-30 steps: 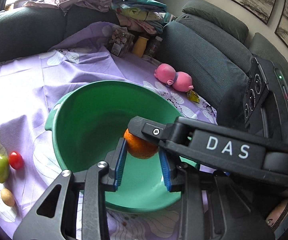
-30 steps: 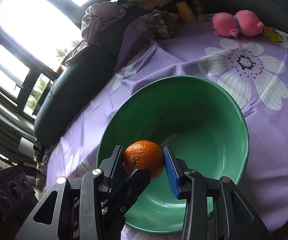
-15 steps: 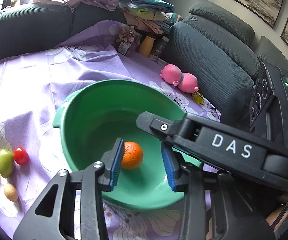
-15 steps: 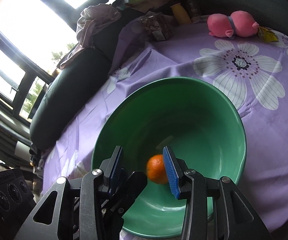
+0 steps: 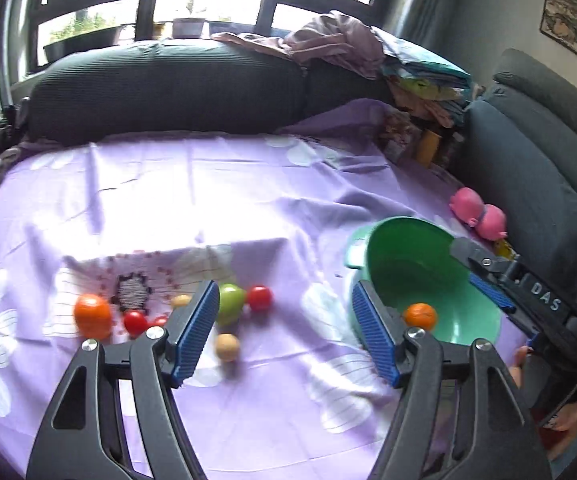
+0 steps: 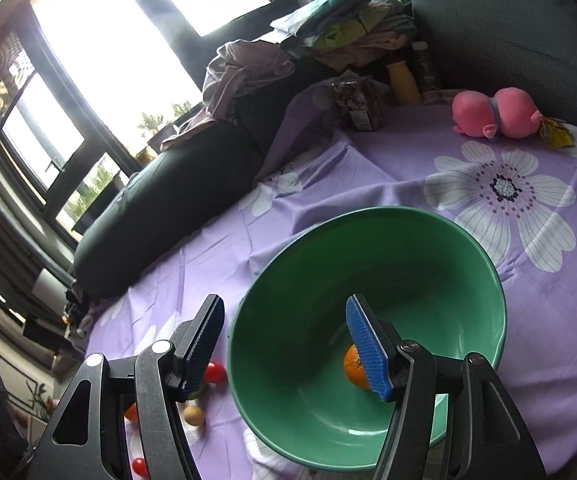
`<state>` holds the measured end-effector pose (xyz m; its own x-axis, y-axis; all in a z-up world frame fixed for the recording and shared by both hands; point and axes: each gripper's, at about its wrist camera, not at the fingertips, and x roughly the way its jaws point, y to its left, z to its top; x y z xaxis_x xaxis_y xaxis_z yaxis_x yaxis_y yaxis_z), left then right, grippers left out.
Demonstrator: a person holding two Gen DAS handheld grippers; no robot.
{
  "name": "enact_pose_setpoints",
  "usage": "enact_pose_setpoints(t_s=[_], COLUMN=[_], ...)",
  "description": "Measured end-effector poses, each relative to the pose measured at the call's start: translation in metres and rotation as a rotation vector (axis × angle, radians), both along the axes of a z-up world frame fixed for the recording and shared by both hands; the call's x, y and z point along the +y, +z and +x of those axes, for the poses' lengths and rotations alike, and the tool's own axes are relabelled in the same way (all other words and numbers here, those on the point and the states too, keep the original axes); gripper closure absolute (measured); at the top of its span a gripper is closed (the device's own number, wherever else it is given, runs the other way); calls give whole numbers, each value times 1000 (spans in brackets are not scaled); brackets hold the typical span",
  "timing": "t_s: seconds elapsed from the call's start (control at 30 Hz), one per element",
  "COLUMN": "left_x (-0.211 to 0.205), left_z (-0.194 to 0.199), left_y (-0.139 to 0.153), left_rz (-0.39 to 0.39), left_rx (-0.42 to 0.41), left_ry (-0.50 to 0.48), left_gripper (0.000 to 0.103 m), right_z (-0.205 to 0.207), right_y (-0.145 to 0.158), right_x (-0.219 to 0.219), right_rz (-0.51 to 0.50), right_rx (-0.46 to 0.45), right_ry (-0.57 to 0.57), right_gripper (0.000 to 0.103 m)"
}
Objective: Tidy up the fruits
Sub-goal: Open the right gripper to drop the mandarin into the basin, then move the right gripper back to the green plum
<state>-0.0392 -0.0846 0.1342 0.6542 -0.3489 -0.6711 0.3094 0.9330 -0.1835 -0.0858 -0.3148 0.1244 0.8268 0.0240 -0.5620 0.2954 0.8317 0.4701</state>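
Where the left wrist view looks down across the purple flowered cloth (image 5: 216,200) that covers the surface, the left hand-held gripper (image 5: 284,328) fills the lower frame with its blue pads spread wide and nothing between them. Between and beyond the pads lie loose fruits: a green fruit (image 5: 230,307) touching a red tomato (image 5: 259,298), a small tan fruit (image 5: 227,347) just below them, and toward the lower left an orange (image 5: 92,316) beside two smaller red tomatoes (image 5: 135,322). At the right of the frame the green bowl (image 5: 408,248) holds one orange fruit (image 5: 420,316), and the right hand-held gripper (image 5: 488,292) reaches over its rim from the right edge. A pink plush toy (image 5: 478,213) sits beyond the bowl near the dark sofa (image 5: 168,92). In the right wrist view, the right hand-held gripper (image 6: 284,340) is likewise spread and empty, one pad left of the green bowl (image 6: 368,240) and the other over its inside; the orange fruit (image 6: 354,366) rests on the bowl's floor, partly hidden by the right pad. Tomatoes (image 6: 214,372) and a tan fruit (image 6: 193,415) lie at lower left, the pink plush toy (image 6: 496,114) at upper right
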Motion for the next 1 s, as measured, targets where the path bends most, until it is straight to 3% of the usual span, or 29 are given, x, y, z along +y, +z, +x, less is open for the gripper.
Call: enact_pose_setpoints(t_s=[0.13,0.4,0.7,0.9,1.0], left_x=[47,106,127,132,132], left_z=[-1,16,30,32,33], left_y=[0,-24,-50,-52,-53], left_rz=[24,-32,-98,-104,-79], left_rx=[-5,98,211,210,208], left_ry=[174,298,325,331,338], left_gripper=[33,33,35,44,49], right_z=[8,32,76,101,107], right_y=[5,5,-31,-62,-77], right_x=[19,75,138,144,145], right_rz=[-37,-66,-27,64,58], right_rx=[-5,32,222,329,385], right_ry=[45,219,403,377,365], right_gripper=[39,38,38,42,44])
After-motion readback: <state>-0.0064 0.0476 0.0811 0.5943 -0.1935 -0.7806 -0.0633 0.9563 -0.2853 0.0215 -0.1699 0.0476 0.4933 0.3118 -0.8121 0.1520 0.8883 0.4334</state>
